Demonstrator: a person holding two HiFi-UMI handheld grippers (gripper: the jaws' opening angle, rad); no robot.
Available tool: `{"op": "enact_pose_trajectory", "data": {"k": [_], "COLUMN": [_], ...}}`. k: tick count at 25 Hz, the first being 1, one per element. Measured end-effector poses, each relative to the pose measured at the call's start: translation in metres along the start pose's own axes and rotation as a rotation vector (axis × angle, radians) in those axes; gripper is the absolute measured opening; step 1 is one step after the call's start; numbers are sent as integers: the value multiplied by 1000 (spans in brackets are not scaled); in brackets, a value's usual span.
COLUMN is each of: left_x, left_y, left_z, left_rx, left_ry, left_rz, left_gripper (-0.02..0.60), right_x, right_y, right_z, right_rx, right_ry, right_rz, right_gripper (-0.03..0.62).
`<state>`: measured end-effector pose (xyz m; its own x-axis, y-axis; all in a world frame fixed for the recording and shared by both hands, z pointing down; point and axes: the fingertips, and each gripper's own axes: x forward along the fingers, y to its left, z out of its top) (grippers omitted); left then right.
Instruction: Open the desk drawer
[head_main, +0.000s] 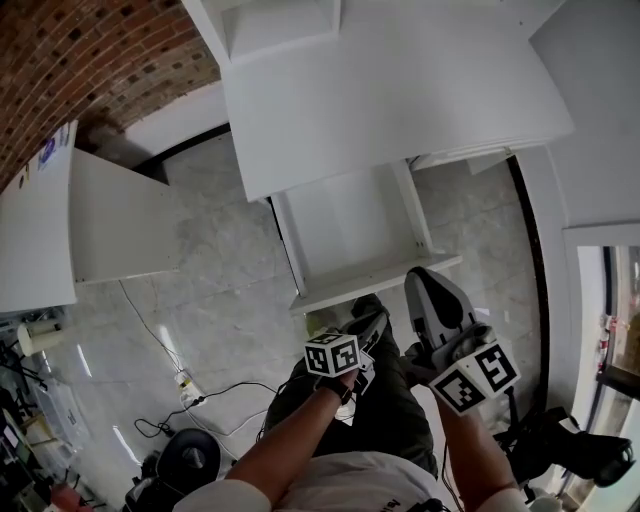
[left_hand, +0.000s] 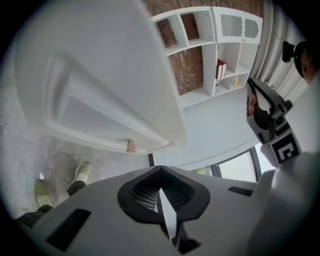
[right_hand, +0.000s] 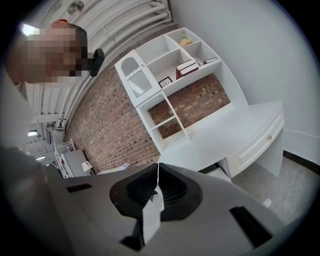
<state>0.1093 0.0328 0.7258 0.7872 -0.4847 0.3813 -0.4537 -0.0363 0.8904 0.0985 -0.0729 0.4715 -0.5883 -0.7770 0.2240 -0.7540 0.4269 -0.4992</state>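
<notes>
drawer (head_main: 350, 225): pulled out from under the desk (head_main: 400, 90), near its middle. The head view shows a bare white inside. Its rear end is hidden under the desk top.
front panel (head_main: 375, 281): faces the person, edge-on from above. The left gripper view shows its recessed face from below.
knob (left_hand: 131, 145): small and tan, on the lower edge of the front panel. It shows only in the left gripper view, and the panel's edge hides it in the head view.
left gripper (left_hand: 161, 190): jaws pressed together, holding nothing. It is near the front panel and clear of it, over the person's leg. In the head view its marker cube covers part of the jaws.
right gripper (right_hand: 156, 187): jaws pressed together, holding nothing. It is just beside the left gripper, on the person's right, clear of the drawer.
second drawer (right_hand: 257, 145): shut, with its own knob, at the desk's end. The open drawer is mostly cut off here by the gripper body.
shelf unit (right_hand: 170, 65): stands at the back of the desk, against the brick wall (right_hand: 115, 125). It holds a few books, and the other small items are too small to tell.
floor (head_main: 210, 290): pale tile with cables trailing across it.
shoes (left_hand: 82, 172): the person's own, half cut off by the gripper body.
</notes>
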Motion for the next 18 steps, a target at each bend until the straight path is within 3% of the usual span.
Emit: {"op": "enact_pose_trajectory", "data": {"k": [10, 18], "left_x": [-69, -123], "left_y": [-122, -195], "left_z": [70, 109], "left_rx": [191, 240], "left_ry": [-24, -86], "left_rz": [-87, -140], "left_gripper": [12, 12], "right_x": [-8, -12], "right_y": [33, 72], "right_z": [31, 71], "right_rx": [-24, -73], "right_ry": [3, 10], "right_rz": [72, 129], "right_gripper": [18, 18]}}
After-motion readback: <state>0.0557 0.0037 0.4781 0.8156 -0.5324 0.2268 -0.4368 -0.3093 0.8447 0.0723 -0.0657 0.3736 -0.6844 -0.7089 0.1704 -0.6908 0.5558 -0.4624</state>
